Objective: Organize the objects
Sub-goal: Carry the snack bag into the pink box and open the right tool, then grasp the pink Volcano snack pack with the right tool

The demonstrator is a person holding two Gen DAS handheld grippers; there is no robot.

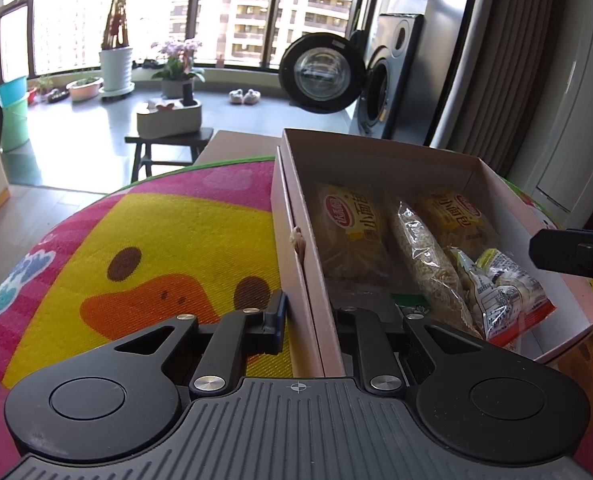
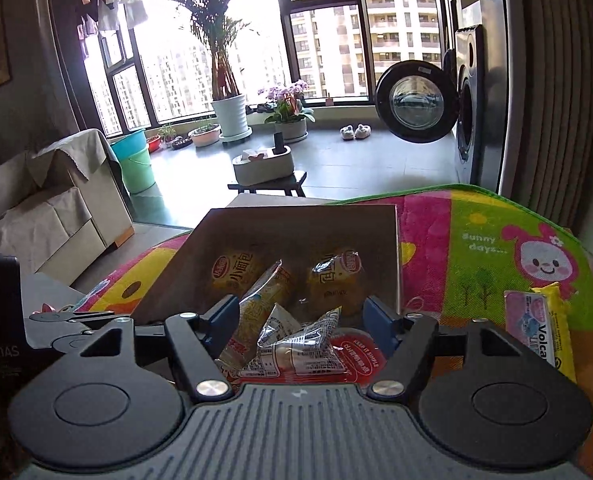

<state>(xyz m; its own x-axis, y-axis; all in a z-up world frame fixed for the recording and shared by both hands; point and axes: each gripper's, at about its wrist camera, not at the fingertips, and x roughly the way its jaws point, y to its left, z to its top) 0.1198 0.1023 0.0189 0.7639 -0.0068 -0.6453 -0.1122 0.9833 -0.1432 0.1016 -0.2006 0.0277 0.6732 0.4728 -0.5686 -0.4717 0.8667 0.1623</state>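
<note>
Box sits on mat covering worktop; snack packets lie inside it, two bread packs at the far end, smaller packets nearer. Left tool straddles box's left wall, one finger outside, one inside; right tool is over the box's near end, packets between its fingers. Right of box on mat, two flat packs side by side; beyond worktop, stool carrying tray, washer far right.

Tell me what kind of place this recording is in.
Likely a home living area opening onto a laundry balcony: a front-loading washing machine with its round door open, potted plants such as the tall one in a white ribbed pot, and a cloth-covered beige sofa.
</note>
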